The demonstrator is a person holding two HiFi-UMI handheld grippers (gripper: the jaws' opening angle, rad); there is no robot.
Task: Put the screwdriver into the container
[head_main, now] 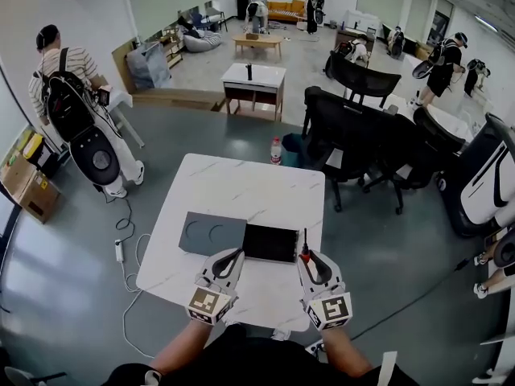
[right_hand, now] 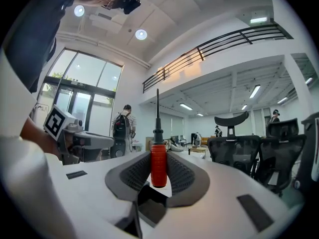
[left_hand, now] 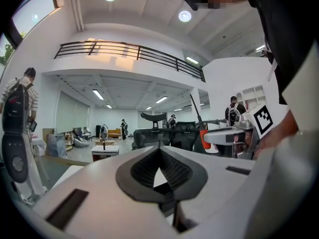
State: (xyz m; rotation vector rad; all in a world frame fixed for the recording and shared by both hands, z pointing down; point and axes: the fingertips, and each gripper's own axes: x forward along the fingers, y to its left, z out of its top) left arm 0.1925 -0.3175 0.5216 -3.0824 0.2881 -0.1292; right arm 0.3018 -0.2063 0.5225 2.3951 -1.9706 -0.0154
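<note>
Red-handled screwdriver with a thin dark metal shaft (right_hand: 158, 164) stands upright in the right gripper (head_main: 310, 257), whose dark ribbed pads are clamped on the handle, tip pointing up. It is held just above the near edge of the white marble-patterned table (head_main: 241, 185), right beside the near right corner of the black rectangular container (head_main: 270, 243), which lies open-topped next to a dark grey flat panel with two round recesses (head_main: 212, 233). The left gripper (head_main: 232, 256) hangs beside it, jaws together on nothing. To my eye this is the carrying step: tool in hand, not yet over the box. Next the right hand needs to shift left over the opening, tip the screwdriver flatter so it fits, then let go.
</note>
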